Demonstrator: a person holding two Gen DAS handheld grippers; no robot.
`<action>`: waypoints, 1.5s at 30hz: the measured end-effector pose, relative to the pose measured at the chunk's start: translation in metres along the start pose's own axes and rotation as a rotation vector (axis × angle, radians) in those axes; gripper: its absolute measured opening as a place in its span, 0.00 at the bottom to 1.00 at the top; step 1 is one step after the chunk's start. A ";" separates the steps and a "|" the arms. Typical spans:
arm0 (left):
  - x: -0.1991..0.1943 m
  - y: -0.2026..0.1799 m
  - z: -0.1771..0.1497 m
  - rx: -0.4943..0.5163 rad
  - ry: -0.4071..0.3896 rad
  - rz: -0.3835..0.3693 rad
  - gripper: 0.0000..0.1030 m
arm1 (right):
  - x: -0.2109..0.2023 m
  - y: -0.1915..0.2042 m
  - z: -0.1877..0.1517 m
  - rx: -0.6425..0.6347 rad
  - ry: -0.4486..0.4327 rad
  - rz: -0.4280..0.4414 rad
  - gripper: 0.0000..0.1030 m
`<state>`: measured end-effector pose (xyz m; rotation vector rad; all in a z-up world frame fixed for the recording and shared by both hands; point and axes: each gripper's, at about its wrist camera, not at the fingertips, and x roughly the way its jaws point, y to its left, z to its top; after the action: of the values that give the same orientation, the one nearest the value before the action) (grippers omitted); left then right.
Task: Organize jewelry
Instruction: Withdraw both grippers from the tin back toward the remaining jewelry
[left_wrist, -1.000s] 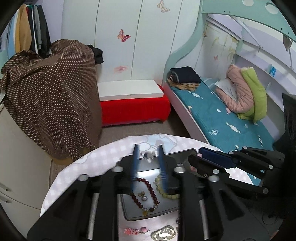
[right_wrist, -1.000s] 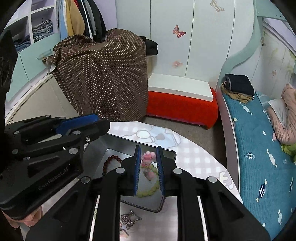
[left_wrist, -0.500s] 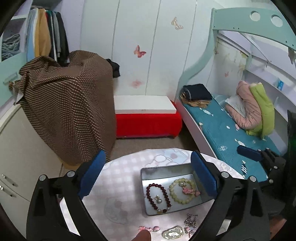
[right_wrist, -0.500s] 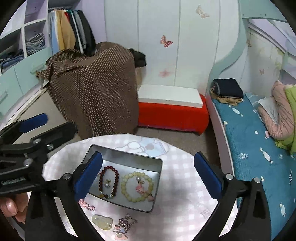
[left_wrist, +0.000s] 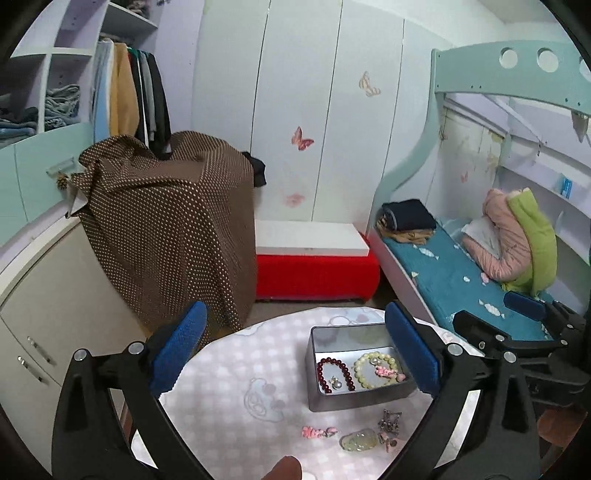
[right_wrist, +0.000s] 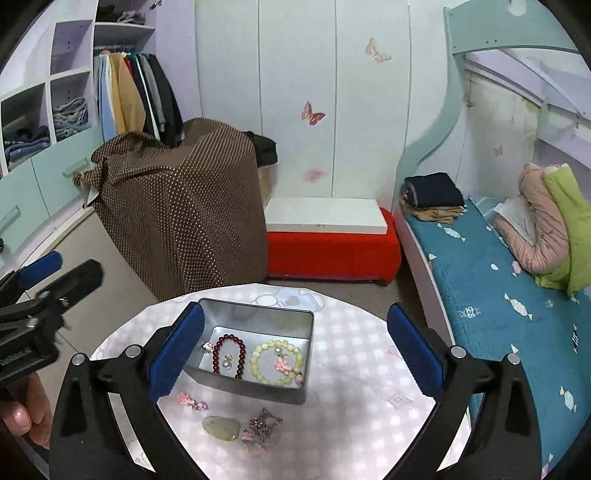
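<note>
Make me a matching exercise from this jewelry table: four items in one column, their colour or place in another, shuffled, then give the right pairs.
Items
1. round bead bracelet
2. chunky bead bracelet
3. flat stone pendant
4. tin box

Descriptions
A. pale yellow-green, lying inside the tin
B. grey metal, open, on the checked table
C. dark red, lying inside the tin
D. pale green, on the table outside the tin

Pairs: 1-C, 2-A, 3-D, 4-B

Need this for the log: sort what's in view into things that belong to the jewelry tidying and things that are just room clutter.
Belongs to the job:
metal tin
red bead bracelet
pale green bead bracelet
pink charm
jade pendant
dark sparkly piece

Just lying about:
brown dotted cloth
red bench
folded clothes
</note>
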<state>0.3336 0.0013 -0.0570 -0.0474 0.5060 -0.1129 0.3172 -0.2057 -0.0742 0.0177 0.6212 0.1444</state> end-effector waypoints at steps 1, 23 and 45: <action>-0.003 0.000 0.000 -0.002 -0.004 0.000 0.94 | -0.004 -0.001 -0.001 0.004 -0.004 0.000 0.92; -0.023 0.011 -0.093 0.036 0.099 0.061 0.94 | -0.030 0.003 -0.077 -0.028 0.087 -0.005 0.92; 0.026 0.013 -0.137 0.046 0.259 0.053 0.94 | 0.050 0.026 -0.131 -0.106 0.321 0.044 0.67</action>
<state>0.2912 0.0092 -0.1900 0.0259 0.7623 -0.0792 0.2780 -0.1762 -0.2081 -0.0964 0.9330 0.2254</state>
